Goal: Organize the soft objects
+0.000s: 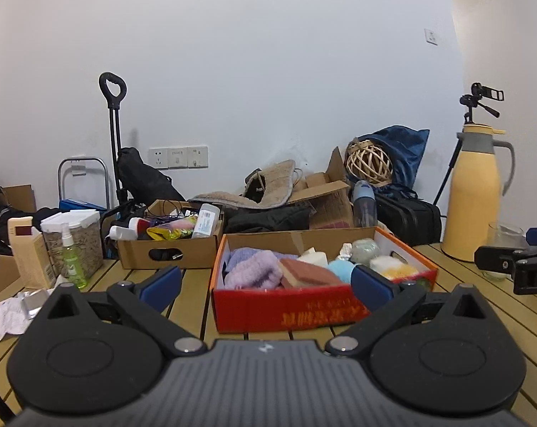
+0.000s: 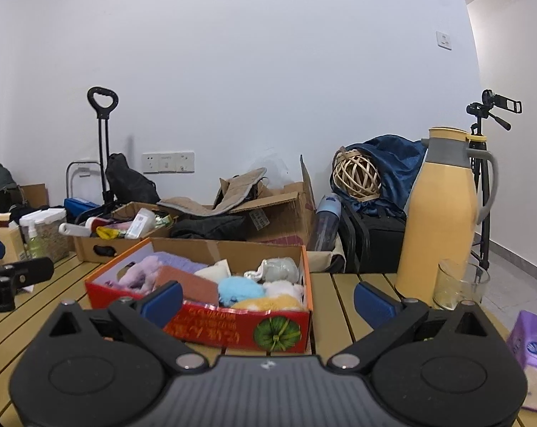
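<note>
The left gripper (image 1: 266, 286) has its two blue-tipped fingers (image 1: 161, 283) spread wide apart, and nothing is between them. It hovers low over the yellow slatted wooden table (image 1: 193, 295). At 12 o'clock, just ahead of it, sits the red cardboard box with orange rims (image 1: 286, 311). Inside the box lie a fluffy purple cloth (image 1: 254, 270), a flat brown-and-tan sponge (image 1: 306, 272), a round light blue fluffy ball (image 1: 341, 270) and a soft yellow puff (image 1: 398, 269), all packed close together.

The right gripper (image 2: 268, 299) is wide open too and holds nothing. The same red box is at 11 o'clock from it, touching the table. At 1 o'clock stands a tall yellow jug with a grey handle (image 2: 443, 220), with a clear drinking glass (image 2: 459, 284) just beside it.

Behind the red box, at 11 o'clock from the left gripper, is a brown cardboard box full of small bottles and wires (image 1: 168, 245). At 10 o'clock a small green spray bottle (image 1: 71, 259) stands upright.
</note>
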`<state>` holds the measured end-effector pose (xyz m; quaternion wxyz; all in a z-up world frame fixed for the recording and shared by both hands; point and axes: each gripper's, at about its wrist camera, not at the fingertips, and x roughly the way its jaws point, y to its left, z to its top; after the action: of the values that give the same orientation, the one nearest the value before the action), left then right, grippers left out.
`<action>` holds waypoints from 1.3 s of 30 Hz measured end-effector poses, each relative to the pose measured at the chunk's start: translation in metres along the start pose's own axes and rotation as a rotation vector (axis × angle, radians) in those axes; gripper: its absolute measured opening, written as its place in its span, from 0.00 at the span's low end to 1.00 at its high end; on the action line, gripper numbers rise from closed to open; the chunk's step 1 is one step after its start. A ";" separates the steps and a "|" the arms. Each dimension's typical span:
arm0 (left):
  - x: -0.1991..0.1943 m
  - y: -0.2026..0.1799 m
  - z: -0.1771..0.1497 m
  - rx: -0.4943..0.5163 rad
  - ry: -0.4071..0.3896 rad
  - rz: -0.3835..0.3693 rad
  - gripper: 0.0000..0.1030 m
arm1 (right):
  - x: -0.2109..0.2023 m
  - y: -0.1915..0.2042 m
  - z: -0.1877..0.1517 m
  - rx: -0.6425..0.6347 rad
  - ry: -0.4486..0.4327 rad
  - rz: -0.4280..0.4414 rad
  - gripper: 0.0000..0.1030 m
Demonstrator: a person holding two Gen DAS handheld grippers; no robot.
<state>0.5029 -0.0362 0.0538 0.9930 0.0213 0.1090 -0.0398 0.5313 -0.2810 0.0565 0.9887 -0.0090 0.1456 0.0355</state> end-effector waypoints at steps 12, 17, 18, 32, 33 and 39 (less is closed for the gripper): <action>-0.107 -0.001 -0.019 -0.033 0.046 0.016 1.00 | -0.096 0.019 -0.029 -0.010 0.043 0.027 1.00; -0.156 0.002 -0.038 -0.077 0.040 0.038 1.00 | -0.146 0.030 -0.045 -0.038 0.041 0.074 1.00; -0.165 0.001 -0.041 -0.071 0.037 0.043 1.00 | -0.157 0.031 -0.048 -0.047 0.036 0.084 1.00; -0.278 -0.009 -0.071 -0.005 0.001 0.067 1.00 | -0.276 0.044 -0.094 0.033 0.056 0.064 1.00; -0.285 -0.009 -0.072 -0.003 -0.003 0.066 1.00 | -0.285 0.045 -0.098 0.036 0.045 0.069 1.00; -0.308 -0.001 -0.078 0.000 -0.020 0.086 1.00 | -0.312 0.051 -0.114 0.010 0.019 0.073 1.00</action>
<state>0.1862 -0.0107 0.0454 0.9949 0.0254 0.0979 0.0027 0.1974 -0.2549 0.0372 0.9853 0.0011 0.1552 0.0710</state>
